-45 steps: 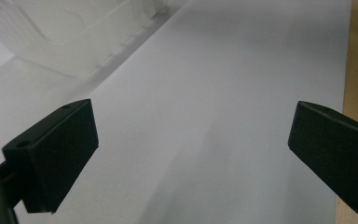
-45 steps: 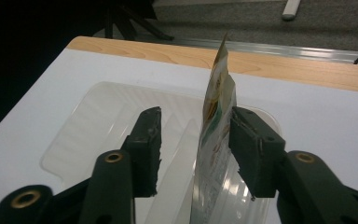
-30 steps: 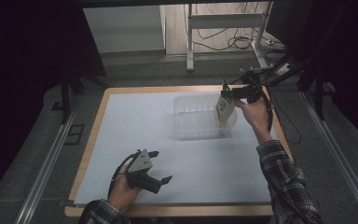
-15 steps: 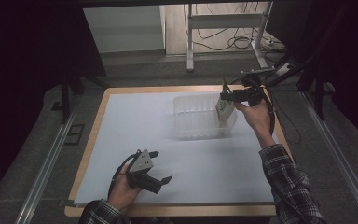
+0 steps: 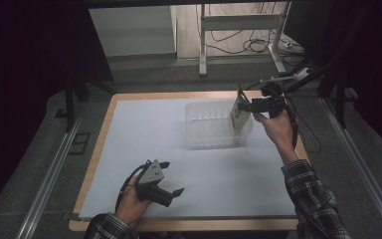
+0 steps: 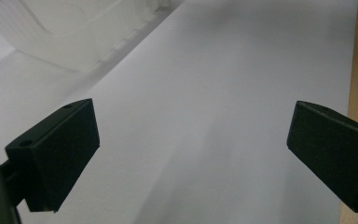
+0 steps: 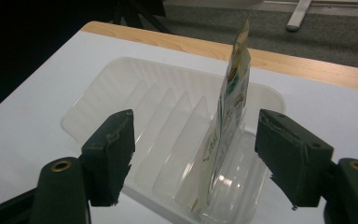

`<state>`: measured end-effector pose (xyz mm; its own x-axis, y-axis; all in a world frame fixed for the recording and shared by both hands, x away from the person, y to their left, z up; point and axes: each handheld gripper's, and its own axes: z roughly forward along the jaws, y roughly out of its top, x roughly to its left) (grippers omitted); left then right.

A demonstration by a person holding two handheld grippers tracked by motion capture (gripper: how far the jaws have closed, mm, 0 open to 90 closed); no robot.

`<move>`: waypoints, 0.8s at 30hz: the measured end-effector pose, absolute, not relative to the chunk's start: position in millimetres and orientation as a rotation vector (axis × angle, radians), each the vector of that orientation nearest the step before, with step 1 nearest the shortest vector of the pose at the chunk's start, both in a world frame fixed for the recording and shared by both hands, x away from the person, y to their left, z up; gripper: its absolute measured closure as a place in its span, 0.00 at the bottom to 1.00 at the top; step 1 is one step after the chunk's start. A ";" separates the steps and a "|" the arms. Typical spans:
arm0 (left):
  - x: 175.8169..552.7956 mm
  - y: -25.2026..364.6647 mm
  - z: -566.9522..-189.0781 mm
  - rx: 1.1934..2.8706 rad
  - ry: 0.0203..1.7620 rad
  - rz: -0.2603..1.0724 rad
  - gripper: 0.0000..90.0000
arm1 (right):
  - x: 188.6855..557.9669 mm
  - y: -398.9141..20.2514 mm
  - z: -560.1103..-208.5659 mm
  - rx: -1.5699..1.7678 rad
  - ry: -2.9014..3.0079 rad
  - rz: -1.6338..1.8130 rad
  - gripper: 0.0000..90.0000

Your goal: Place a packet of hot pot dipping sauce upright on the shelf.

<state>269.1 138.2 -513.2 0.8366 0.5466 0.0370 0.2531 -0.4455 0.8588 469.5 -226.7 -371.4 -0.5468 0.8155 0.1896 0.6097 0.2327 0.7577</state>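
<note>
Evidently light and floppy, the flat printed cream-and-green foil pouch (image 7: 228, 107) stands in the clear ribbed plastic tray (image 7: 121, 88) between the right hand-held gripper's (image 7: 196, 158) just-opening, spread jaws, untouched; best pinched at its stiffer top seam.

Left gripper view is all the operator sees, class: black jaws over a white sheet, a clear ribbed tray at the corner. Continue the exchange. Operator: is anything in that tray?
Observer: Yes, a flat packet stands upright in one slot of the tray.
Operator: Does the right gripper hold it?
Observer: No; the right gripper has its jaws either side of it, pads clear, having just been opening.
Operator: Where is the tray?
Observer: On the white sheet, far right part.
</note>
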 end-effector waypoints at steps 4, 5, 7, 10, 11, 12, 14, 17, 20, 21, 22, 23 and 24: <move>269.0 138.0 -513.2 2.051 0.584 0.383 0.02 | 465.2 -227.5 -372.5 1.327 2.259 1.210 0.29; 269.0 137.9 -513.3 2.051 0.584 0.382 0.02 | 464.1 -227.9 -372.8 1.323 2.257 1.212 0.28; 268.9 137.8 -513.2 2.051 0.583 0.383 0.02 | 462.0 -227.8 -373.6 1.317 2.260 1.214 0.27; 269.0 137.6 -513.4 2.054 0.583 0.382 0.02 | 457.5 -227.8 -374.5 1.295 2.263 1.219 0.24; 269.0 137.6 -513.4 2.055 0.583 0.382 0.02 | 456.4 -227.9 -374.7 1.290 2.261 1.221 0.23; 268.9 137.5 -513.4 2.054 0.583 0.382 0.02 | 455.4 -228.0 -374.9 1.284 2.261 1.229 0.22; 268.8 137.5 -513.3 2.055 0.582 0.382 0.02 | 454.4 -227.9 -375.2 1.276 2.266 1.232 0.21; 268.8 137.3 -513.4 2.055 0.582 0.382 0.02 | 450.6 -228.8 -376.3 1.254 2.278 1.237 0.16; 268.7 137.1 -513.5 2.056 0.581 0.380 0.02 | 448.9 -229.8 -377.1 1.240 2.292 1.237 0.14; 268.7 137.0 -513.5 2.058 0.580 0.380 0.02 | 448.1 -230.4 -377.6 1.237 2.294 1.240 0.13; 268.7 136.8 -513.6 2.059 0.579 0.381 0.02 | 447.4 -231.3 -378.2 1.235 2.297 1.246 0.13; 268.7 136.8 -513.6 2.060 0.577 0.379 0.02 | 446.7 -232.0 -378.6 1.241 2.297 1.252 0.12; 268.7 136.7 -513.6 2.060 0.577 0.379 0.02 | 446.0 -232.9 -379.3 1.238 2.298 1.252 0.11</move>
